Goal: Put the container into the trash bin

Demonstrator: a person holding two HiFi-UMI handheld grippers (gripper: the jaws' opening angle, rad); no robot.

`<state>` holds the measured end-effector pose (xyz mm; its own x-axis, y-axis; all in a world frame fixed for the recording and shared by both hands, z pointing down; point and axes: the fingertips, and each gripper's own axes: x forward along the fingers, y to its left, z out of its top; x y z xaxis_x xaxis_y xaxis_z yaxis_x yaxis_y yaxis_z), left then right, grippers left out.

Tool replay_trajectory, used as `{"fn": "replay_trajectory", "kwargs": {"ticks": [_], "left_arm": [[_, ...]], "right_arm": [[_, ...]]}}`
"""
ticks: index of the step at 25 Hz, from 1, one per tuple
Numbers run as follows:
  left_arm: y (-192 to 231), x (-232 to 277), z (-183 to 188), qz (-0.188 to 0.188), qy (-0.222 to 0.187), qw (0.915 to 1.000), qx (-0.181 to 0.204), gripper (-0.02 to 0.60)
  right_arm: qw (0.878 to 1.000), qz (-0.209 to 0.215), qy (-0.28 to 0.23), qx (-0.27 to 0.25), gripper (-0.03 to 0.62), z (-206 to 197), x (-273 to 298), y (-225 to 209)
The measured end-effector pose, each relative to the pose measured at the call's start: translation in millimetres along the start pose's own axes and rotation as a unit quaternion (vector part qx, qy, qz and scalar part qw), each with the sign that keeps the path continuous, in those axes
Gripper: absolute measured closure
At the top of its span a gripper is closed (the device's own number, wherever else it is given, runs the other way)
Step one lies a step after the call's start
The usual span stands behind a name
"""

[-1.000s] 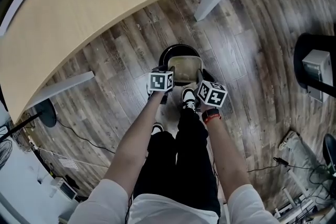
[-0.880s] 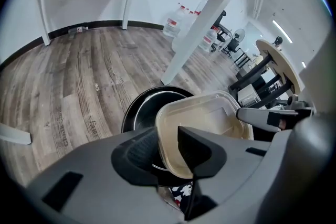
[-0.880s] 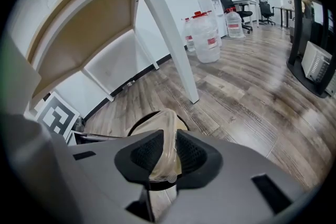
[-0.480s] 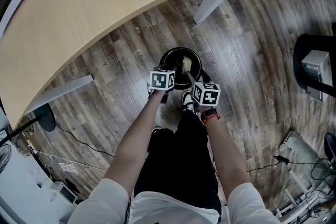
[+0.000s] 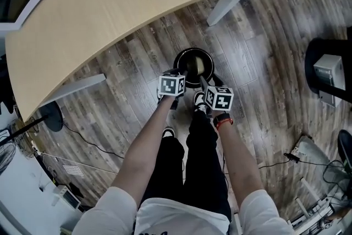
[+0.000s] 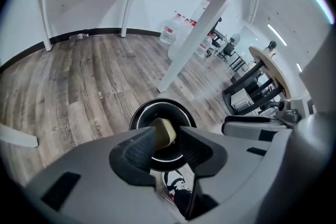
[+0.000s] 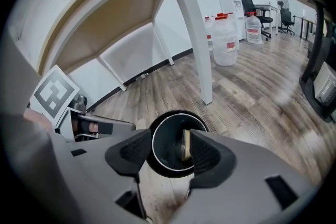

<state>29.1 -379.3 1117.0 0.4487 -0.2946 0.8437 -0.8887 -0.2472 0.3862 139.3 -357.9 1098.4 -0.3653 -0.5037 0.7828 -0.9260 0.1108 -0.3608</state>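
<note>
Plank floor [image 5: 258,52]; container [image 6: 161,128] in bin [image 6: 157,104] — left gripper [image 6: 167,139] agape, right gripper [image 7: 170,149] closing, both empty.

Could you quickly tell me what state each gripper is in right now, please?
Left gripper: open, fingers empty.
Right gripper: open, fingers closing slightly with nothing between them; the container lies in the trash bin below.

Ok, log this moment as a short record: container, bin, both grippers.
container: beige container, tilted inside the trash bin
trash bin: black, round, open-topped, on the wooden floor
left gripper: left gripper above the bin, jaws apart, holding nothing
right gripper: right gripper above the bin, jaws apart and closing slightly, nothing held between them
task: container is in the bin
</note>
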Motion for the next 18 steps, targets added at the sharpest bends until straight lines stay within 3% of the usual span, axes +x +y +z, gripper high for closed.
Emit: {"fn": "replay_trajectory", "kwargs": {"ticks": [13, 18], "left_arm": [[-55, -141, 0, -0.007, -0.026, 0.9996, -0.001, 0.434], [-77, -189, 2, -0.007, -0.043, 0.9988, 0.023, 0.434]], "right_arm": [[1.000, -0.009, -0.002, -0.028, 0.355, 25, -127, 52], [1.000, -0.016, -0.003, -0.025, 0.355, 30, -173, 61]]}}
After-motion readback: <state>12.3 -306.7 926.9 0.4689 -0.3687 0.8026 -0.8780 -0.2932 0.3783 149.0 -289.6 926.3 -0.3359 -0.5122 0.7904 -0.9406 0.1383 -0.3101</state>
